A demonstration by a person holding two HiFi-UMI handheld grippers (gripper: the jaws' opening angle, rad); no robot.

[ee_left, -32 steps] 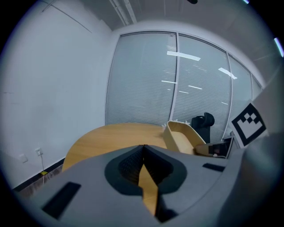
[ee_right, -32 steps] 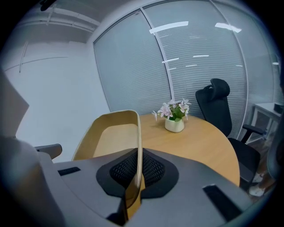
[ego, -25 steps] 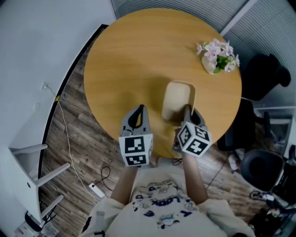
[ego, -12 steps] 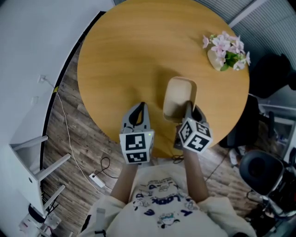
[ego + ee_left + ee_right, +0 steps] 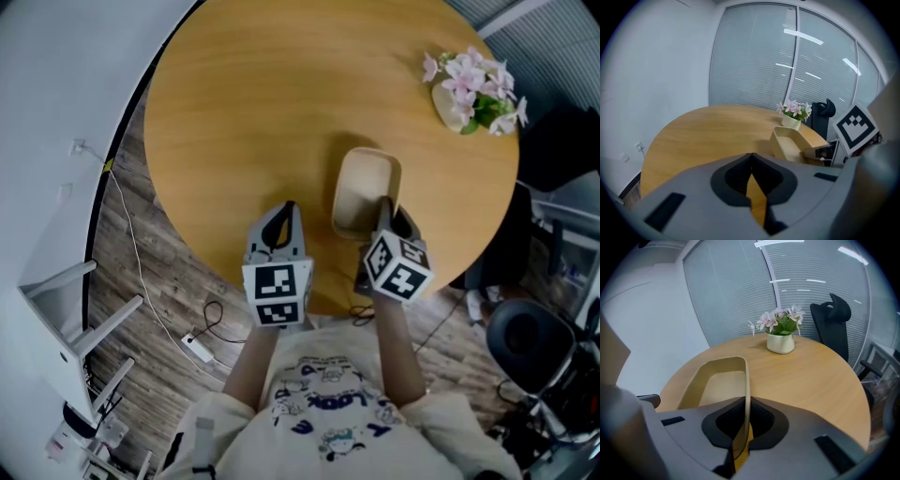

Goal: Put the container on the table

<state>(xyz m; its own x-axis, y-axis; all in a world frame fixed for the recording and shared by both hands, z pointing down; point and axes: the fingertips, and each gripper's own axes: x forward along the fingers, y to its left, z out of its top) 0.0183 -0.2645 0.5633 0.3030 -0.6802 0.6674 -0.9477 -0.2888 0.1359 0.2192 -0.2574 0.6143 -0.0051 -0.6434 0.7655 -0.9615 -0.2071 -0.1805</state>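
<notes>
1. Container (image 5: 366, 187): one only, beige, oblong, open on top, at the near right part of the round wooden table (image 5: 244, 112); cannot tell whether resting on the top or just above it.
2. Gripped at its near wall by the right gripper (image 5: 382, 211), jaws closed on that thin wall, one inside, one outside.
3. Right forearm stretched forward from the body, marker cube on top.
4. Left gripper (image 5: 284, 214): jaws pressed together, nothing between; over the near table edge, beside the container but apart from it; left forearm about parallel to the right.
5. Counted: two grippers, one container, one pot of pink flowers (image 5: 473, 84) at the far right of the table, well apart from the container.
6. One black chair (image 5: 832, 319) beyond the table.
</notes>
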